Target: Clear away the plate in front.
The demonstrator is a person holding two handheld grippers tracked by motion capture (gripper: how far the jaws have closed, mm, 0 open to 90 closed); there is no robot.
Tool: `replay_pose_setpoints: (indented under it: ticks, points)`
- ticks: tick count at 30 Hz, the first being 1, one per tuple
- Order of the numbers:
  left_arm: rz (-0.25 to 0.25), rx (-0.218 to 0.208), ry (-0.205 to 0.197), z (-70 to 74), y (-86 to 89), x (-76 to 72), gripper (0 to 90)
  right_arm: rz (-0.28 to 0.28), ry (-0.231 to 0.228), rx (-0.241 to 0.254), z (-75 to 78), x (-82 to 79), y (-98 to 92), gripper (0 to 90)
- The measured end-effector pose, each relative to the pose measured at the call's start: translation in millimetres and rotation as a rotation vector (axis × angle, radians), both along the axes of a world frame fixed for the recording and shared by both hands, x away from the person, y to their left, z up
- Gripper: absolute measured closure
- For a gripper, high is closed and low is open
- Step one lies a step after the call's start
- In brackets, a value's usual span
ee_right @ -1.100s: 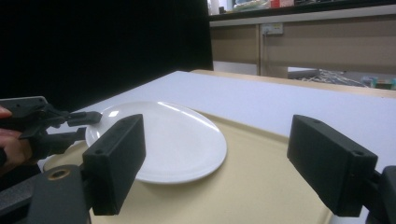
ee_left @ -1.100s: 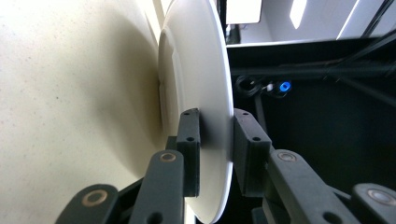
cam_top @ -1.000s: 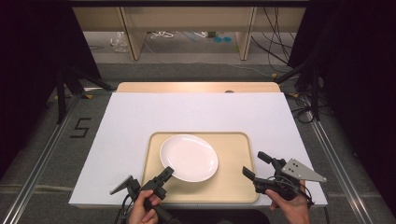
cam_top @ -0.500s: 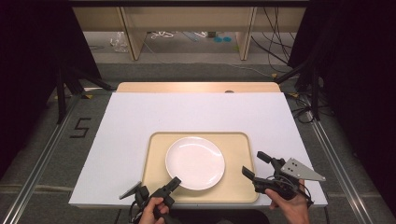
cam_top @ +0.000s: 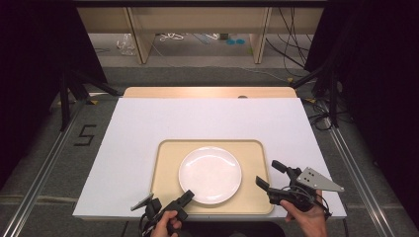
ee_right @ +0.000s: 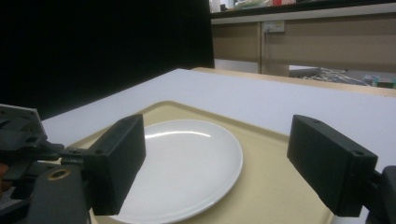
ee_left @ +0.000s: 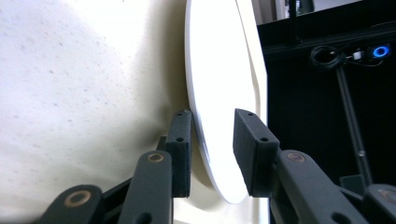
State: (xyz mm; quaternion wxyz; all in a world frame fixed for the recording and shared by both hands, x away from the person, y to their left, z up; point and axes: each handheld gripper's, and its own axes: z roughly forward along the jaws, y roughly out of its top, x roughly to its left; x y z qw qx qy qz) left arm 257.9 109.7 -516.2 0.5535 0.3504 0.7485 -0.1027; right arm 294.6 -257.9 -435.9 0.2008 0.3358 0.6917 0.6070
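A white plate (cam_top: 210, 174) lies on a beige tray (cam_top: 165, 163) in the lower middle of the high view, the tray resting on a white table (cam_top: 207, 121). The left gripper (cam_top: 165, 205) sits at the bottom edge, left of centre, at the plate's near rim. In the left gripper view its jaws have just been opening: the plate's edge (ee_left: 219, 116) stands between the two pads with a gap on the right side, so the pads no longer clamp it. The right gripper (cam_top: 269, 175) is at the lower right, over the tray's right edge, jaws spread wide with nothing between them; in the right gripper view the plate (ee_right: 187, 163) lies ahead of them.
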Motion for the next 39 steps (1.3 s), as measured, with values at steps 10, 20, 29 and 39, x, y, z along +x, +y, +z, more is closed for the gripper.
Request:
replay_pose_setpoints:
  ticks: [10, 20, 29, 39]
  points:
    - [0.044, 0.149, -0.050, 14.6, 3.8, 1.7, 46.5, 0.007, 0.002, 0.001, 0.5, -0.4, -0.2, 20.3]
    - [-0.008, 0.246, -0.141, 19.2, 3.5, 9.9, 39.5, -0.002, 0.016, -0.006, 1.3, -2.4, 0.1, 20.3]
    - [-0.099, 0.319, -0.241, 27.2, 11.5, 19.0, 34.6, 0.001, 0.020, -0.006, 1.3, -2.8, 0.1, 20.1]
    - [-0.203, 0.509, -0.382, 40.4, 21.5, 30.9, 20.4, 0.001, 0.019, -0.004, 1.0, -2.6, 0.3, 20.0]
